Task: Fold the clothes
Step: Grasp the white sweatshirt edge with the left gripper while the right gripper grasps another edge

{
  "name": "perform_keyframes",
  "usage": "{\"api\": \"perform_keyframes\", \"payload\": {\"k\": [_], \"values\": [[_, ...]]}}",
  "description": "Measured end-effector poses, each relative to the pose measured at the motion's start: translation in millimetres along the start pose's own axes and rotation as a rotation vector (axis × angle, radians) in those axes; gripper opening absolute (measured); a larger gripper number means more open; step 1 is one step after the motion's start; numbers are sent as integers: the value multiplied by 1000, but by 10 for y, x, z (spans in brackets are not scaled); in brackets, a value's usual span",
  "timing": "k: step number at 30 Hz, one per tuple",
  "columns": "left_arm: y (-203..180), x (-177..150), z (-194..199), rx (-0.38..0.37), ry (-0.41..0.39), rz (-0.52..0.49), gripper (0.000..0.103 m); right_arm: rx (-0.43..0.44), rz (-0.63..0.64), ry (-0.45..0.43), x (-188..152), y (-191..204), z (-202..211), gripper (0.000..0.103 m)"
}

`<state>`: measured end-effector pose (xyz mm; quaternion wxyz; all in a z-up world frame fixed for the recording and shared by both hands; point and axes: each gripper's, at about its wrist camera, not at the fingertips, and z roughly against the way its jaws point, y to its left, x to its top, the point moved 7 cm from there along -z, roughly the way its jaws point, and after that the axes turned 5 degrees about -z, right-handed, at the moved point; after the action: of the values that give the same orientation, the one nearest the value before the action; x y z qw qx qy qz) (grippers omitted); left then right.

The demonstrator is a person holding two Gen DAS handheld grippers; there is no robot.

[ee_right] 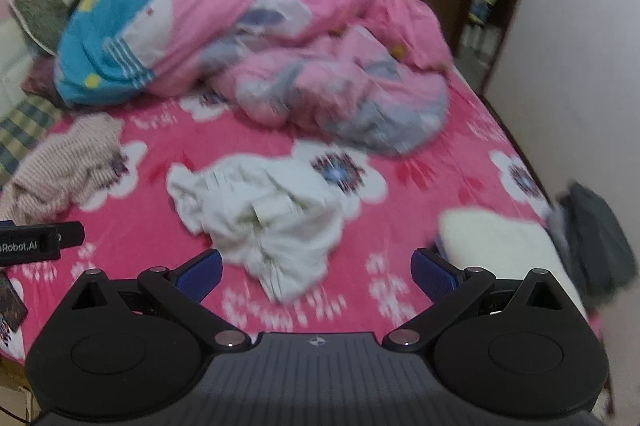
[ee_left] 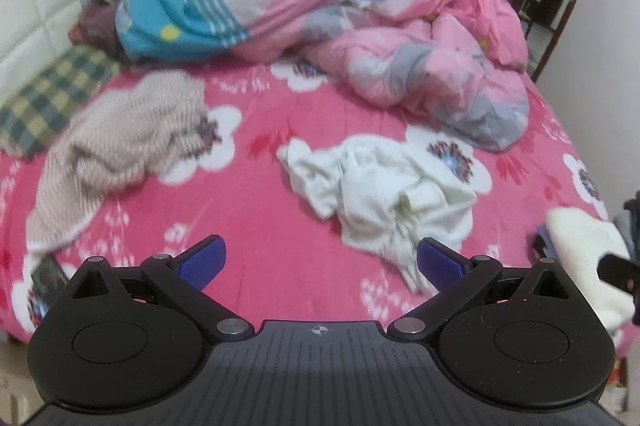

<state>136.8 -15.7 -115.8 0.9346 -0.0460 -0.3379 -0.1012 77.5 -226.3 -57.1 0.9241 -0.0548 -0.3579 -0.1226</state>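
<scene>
White shirt [ee_left: 380, 193] crumpled on bed [ee_left: 256, 209]: with left gripper [ee_left: 320, 260] and right gripper [ee_right: 318, 268] jaws wide, empty, best pinched at separate edges, spread flat.

The white garment [ee_left: 380, 193] is soft, crumpled cloth. The beige sweater [ee_left: 120, 145] looks ribbed knit. The gripper [ee_left: 320, 262] is matt black plastic.

Both tools [ee_left: 321, 260] [ee_right: 317, 268]: blk bodies, blue fingertips [ee_left: 204, 260], silver pivot screws.
</scene>
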Motion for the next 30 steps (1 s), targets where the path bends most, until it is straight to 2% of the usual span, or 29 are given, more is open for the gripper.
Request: {"api": "perform_keyframes", "payload": {"k": [5, 9, 14, 16, 17, 19, 23, 25, 26, 27, 28, 29, 30], "values": [[-212, 182, -331, 61, 0, -52, 102, 93, 79, -67, 240, -127, -499, 103], [-334, 222, -761, 92, 0, -55, 99, 173, 158, -21, 271, -147, -1116, 97], [-402, 142, -1527, 64, 48, -33, 87, 196, 209, -24, 287, -110, -1810, 86], [-404, 113, -1835, 32, 42, -28, 83, 200, 219, -26, 244, -96, -2101, 83], [-408, 99, -1984, 9, 30, -31, 83, 200, 225, -25, 217, -85, -2245, 76], [-446, 71, -2241, -35, 5, -75, 81, 194, 244, -19, 179, -50, -2518, 70], [-707, -58, -2671, -116, -3, -287, 81, 219, 254, 2, 111, 53, -3001, 64], [-828, -138, -2846, -148, -11, -400, 81, 203, 288, 29, 44, 99, -3233, 61], [-870, -181, -2927, -152, -13, -445, 81, 188, 304, 56, -5, 104, -3349, 49], [-898, -217, -3003, -145, -10, -473, 73, 167, 313, 82, -48, 91, -3448, 29], [-923, -249, -3077, -135, -5, -496, 57, 147, 313, 104, -79, 65, -3536, 20], [-937, -271, -3172, -122, 3, -509, 50, 127, 296, 113, -85, 14, -3595, 10], [-922, -270, -3219, -113, 5, -497, 37, 107, 275, 107, -71, -47, -3626, 4]]}}
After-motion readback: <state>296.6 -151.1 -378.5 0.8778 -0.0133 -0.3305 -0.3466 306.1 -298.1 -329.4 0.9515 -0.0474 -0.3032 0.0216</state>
